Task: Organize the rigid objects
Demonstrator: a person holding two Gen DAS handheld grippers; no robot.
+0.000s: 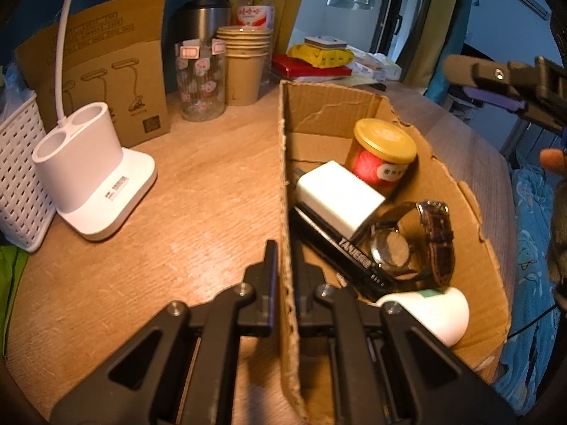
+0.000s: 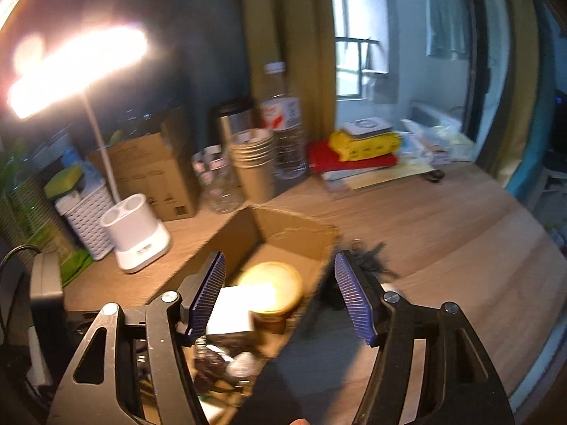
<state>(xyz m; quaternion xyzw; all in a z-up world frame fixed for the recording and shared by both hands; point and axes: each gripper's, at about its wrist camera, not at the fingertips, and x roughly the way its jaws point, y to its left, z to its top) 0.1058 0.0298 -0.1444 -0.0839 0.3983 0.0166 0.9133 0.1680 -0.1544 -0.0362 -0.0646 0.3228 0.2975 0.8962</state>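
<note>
My left gripper (image 1: 285, 248) is shut on the near left wall of an open cardboard box (image 1: 287, 191) on the wooden desk. Inside lie a red jar with a gold lid (image 1: 381, 152), a white charger (image 1: 336, 196), a black bar-shaped device (image 1: 340, 248), a wristwatch with a brown strap (image 1: 411, 241) and a white cup on its side (image 1: 434, 310). My right gripper (image 2: 280, 294) is open and empty, hovering above the box (image 2: 283, 226); the jar's lid (image 2: 271, 285) and the charger (image 2: 241, 306) show between its fingers. It also shows in the left wrist view (image 1: 503, 81), high at the right.
A white desk lamp base (image 1: 95, 180) and a white basket (image 1: 17, 170) stand left of the box. Behind are a cardboard package (image 1: 117, 71), a glass jar (image 1: 200, 81), stacked paper cups (image 1: 246, 63), a steel mug, a bottle, and books with a yellow packet (image 1: 320, 55).
</note>
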